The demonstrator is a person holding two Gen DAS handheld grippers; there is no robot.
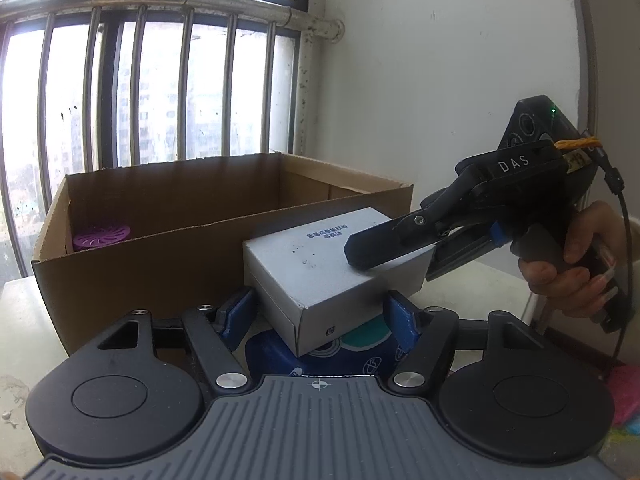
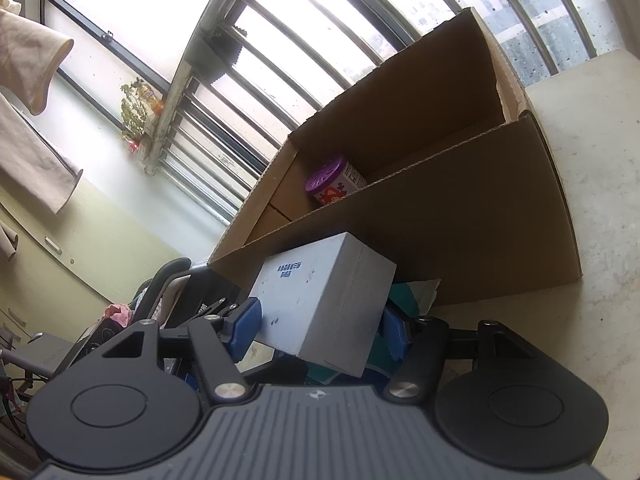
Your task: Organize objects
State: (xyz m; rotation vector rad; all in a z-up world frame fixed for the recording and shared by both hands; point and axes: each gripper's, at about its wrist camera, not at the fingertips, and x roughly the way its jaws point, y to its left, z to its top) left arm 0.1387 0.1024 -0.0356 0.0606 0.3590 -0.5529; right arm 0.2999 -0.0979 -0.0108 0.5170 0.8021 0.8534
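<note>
Both tongs are on the same thing here: a small grey box (image 1: 320,276), tilted, sitting just in front of the open cardboard carton (image 1: 168,264) on the pale desk (image 1: 24,320). From the left wrist view, the left tongs (image 1: 316,314) have their blue pads either side of the box's near lower end; the right-hand pad looks to be against its side, the left-hand one right at its edge, though I can't quite tell whether that one presses. The right tongs (image 1: 394,256) come in from the right, held by a hand (image 1: 572,268) on a pistol grip, upper finger laid across the box's top face. From the right wrist view, the right tongs (image 2: 316,330) bracket the box (image 2: 324,308), left pad flat on its printed face, right pad mostly hidden behind it. Under the box lies a blue and teal printed packet (image 1: 348,354). Inside the carton, in a far corner, stands a purple-lidded container (image 2: 334,182).
</note>
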